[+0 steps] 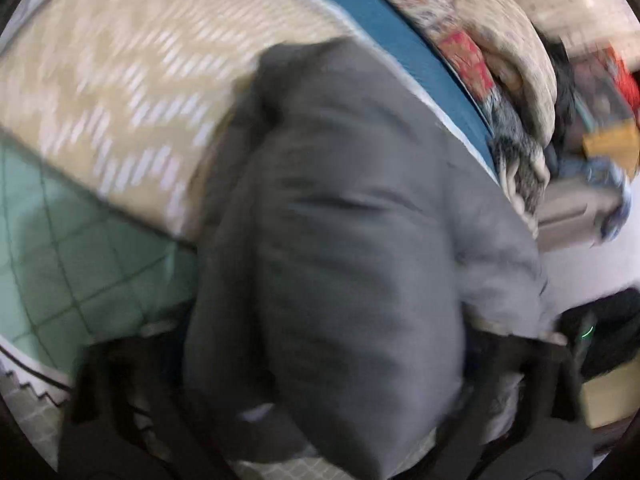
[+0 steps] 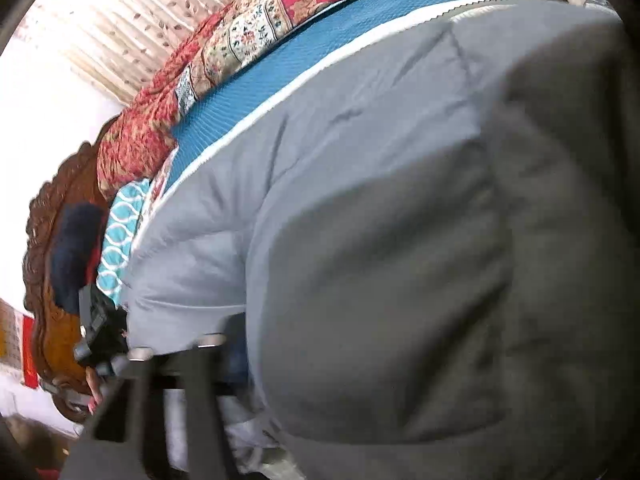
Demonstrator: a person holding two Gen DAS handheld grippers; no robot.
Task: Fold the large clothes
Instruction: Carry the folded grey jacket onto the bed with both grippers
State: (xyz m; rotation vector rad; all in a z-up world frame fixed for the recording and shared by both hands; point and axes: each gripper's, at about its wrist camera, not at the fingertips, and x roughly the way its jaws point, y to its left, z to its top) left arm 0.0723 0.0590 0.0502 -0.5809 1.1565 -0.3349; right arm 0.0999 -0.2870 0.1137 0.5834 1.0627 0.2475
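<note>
Left wrist view places you close over the grey garment (image 1: pixel 340 240), which is bunched and creased rather than laid flat; judge the fold as barely begun, with no finished, squared fold visible and most of the work left. Your left gripper (image 1: pixel 320 332) stands with its jaws part-way apart, one finger low on each side of the frame, and a thick roll of the grey cloth runs between them; the blur prevents you from confirming whether the pads press on it. In the right wrist view your right gripper (image 2: pixel 174 350) has its jaws clenched near the lower left, at the pale edge of the same garment; cloth lies just beside and behind the fingertips, but you cannot tell whether any is pinched. Beyond the jaws, the garment spreads across the bed, over the blue sheet (image 2: pixel 312 40), with a woven mat (image 1: pixel 132 76) to one side. Farther off, patterned quilts (image 2: pixel 248 28) are heaped along the bed's far side, and a carved wooden headboard (image 2: pixel 52 312) shows at the left.
</note>
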